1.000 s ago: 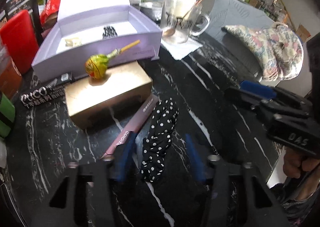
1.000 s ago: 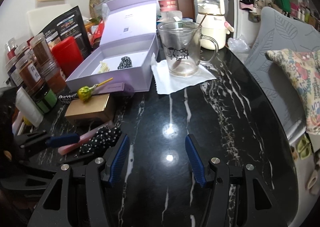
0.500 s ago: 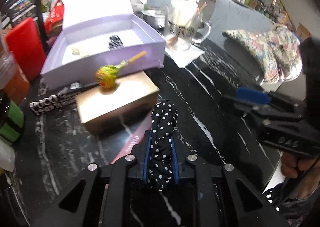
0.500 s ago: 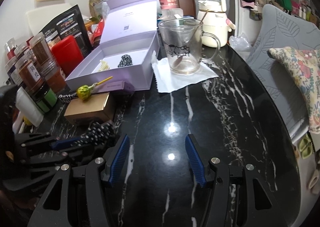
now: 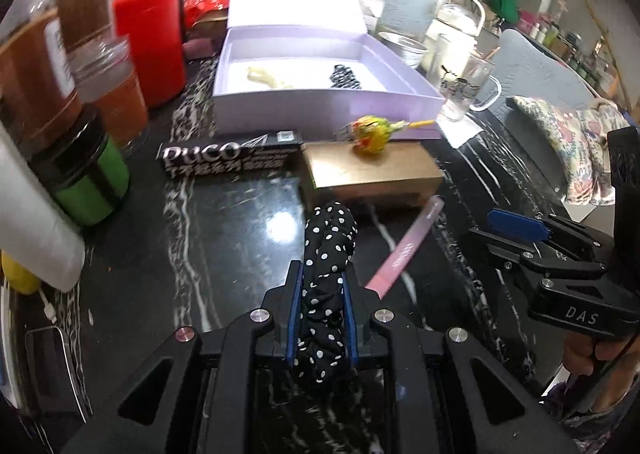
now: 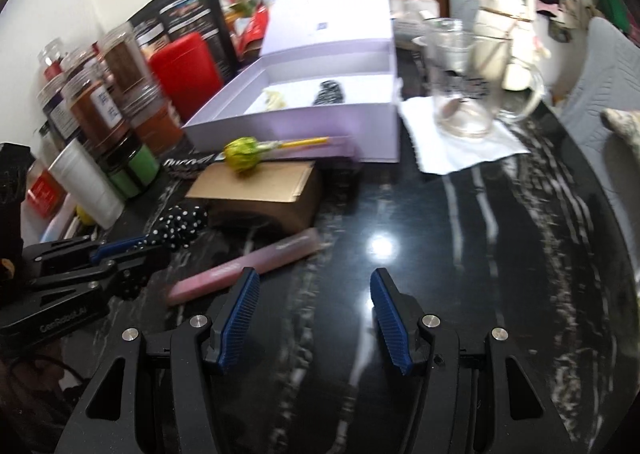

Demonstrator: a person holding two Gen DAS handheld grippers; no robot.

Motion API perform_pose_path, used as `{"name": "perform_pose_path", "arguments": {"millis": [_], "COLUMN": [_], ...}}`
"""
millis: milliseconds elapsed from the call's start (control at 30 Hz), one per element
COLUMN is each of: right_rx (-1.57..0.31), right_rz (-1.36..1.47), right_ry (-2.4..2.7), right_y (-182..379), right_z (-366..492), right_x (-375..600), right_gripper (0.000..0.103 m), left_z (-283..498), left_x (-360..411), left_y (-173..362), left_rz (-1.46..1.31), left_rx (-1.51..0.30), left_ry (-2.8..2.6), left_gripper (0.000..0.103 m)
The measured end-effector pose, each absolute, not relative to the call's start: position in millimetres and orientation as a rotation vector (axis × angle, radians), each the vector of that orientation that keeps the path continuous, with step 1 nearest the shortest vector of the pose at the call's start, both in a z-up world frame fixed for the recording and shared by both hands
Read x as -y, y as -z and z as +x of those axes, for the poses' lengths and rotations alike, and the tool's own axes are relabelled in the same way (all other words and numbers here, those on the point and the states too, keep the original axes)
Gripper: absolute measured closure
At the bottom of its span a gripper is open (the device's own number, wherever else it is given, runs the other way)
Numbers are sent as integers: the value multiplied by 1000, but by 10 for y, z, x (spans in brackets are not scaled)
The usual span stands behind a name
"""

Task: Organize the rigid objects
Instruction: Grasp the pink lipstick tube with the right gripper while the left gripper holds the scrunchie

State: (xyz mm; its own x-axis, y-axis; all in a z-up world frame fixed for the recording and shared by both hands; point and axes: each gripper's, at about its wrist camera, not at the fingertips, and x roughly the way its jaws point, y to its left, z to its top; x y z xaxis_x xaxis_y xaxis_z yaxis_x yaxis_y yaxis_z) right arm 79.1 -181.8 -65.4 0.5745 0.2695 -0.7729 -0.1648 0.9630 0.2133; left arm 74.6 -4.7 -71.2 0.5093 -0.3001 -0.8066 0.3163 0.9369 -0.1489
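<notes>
My left gripper (image 5: 319, 294) is shut on a black polka-dot scrunchie (image 5: 328, 250) and holds it above the black marble table (image 5: 224, 238); it also shows in the right wrist view (image 6: 180, 228). My right gripper (image 6: 314, 306) is open and empty, just right of a pink slim box (image 6: 244, 266). An open lilac box (image 5: 320, 94) behind holds a pale item and a black hair tie (image 5: 344, 76). A lollipop (image 5: 372, 130) lies on a gold box (image 5: 368, 174). A black Puco box (image 5: 228, 154) lies left of it.
Jars, a red container (image 5: 150, 42), a green-banded jar (image 5: 88, 182) and a white tube (image 5: 32, 230) crowd the left edge. A glass mug (image 6: 460, 86) on a white napkin and a kettle (image 6: 504, 34) stand at the right back. A floral cushion (image 5: 576, 142) lies off the table.
My left gripper closed on the polka-dot scrunchie, lifted it and swung left toward the jars. My right gripper moved forward and left toward the pink slim box.
</notes>
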Motion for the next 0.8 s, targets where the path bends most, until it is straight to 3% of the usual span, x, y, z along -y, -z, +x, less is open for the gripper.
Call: {"name": "perform_pose_path", "arguments": {"millis": [800], "right_rx": [-1017], "right_rz": [94], "right_ry": [-256], "right_y": [777], "right_z": [1088], "right_x": [1404], "right_gripper": [45], "left_z": [611], "left_x": [161], "left_y": [921], "left_rz": [-71], "left_rx": [-1038], "left_ry": [490], "left_gripper": [85]}}
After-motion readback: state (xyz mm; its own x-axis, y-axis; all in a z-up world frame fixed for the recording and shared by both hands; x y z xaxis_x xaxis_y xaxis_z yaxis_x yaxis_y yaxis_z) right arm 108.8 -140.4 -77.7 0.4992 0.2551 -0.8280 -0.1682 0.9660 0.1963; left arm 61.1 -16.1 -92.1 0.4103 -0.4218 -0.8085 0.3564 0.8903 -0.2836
